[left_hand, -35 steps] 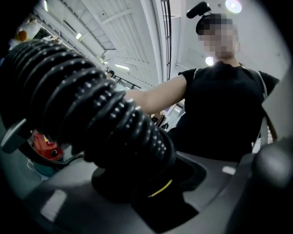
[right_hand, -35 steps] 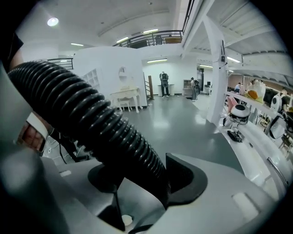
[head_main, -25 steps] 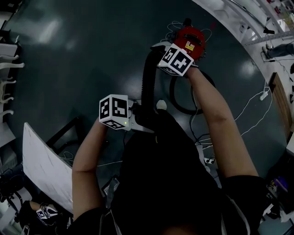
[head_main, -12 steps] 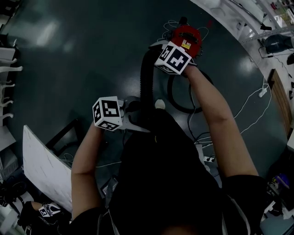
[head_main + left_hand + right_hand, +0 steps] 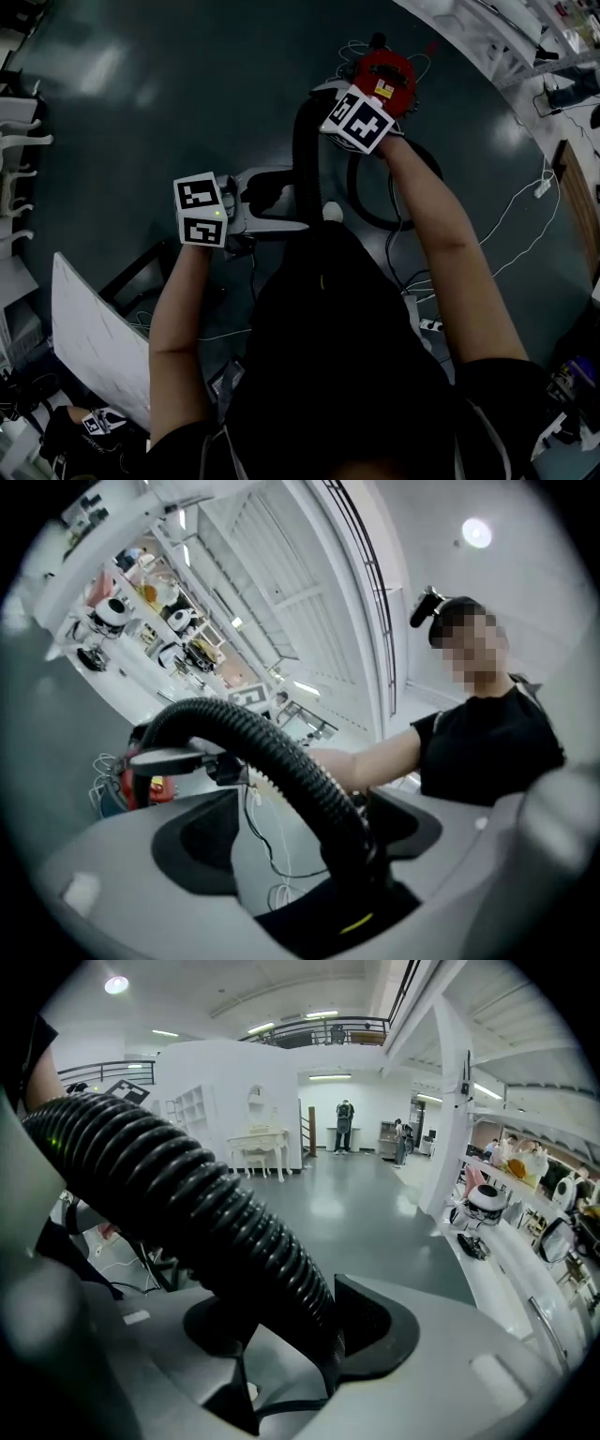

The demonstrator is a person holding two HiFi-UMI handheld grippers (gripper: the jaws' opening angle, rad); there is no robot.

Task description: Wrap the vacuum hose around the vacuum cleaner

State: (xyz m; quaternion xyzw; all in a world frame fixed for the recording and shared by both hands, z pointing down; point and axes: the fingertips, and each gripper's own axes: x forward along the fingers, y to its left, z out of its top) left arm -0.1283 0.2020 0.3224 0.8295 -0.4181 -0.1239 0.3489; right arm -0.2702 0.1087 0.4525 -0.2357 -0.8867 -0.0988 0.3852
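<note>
left tongs (image 5: 302, 844) just opened around hose (image 5: 274, 749)

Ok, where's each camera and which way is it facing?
Head view: on the head, steeply down; both forearms, left gripper, right gripper, red vacuum cleaner.
Left gripper view: on it, facing the person's torso; jaws, just opened, loosely flank black ribbed hose.
Right gripper view: on it, facing the hall; jaws clamp hose.
Shared: hose, all three.

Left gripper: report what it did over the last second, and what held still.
The left gripper has just been opening its jaws, letting go of the vacuum hose, which still runs loosely between them, and it swung to the left. The right gripper stays clamped on the hose beside the red vacuum cleaner, unmoved.
</note>
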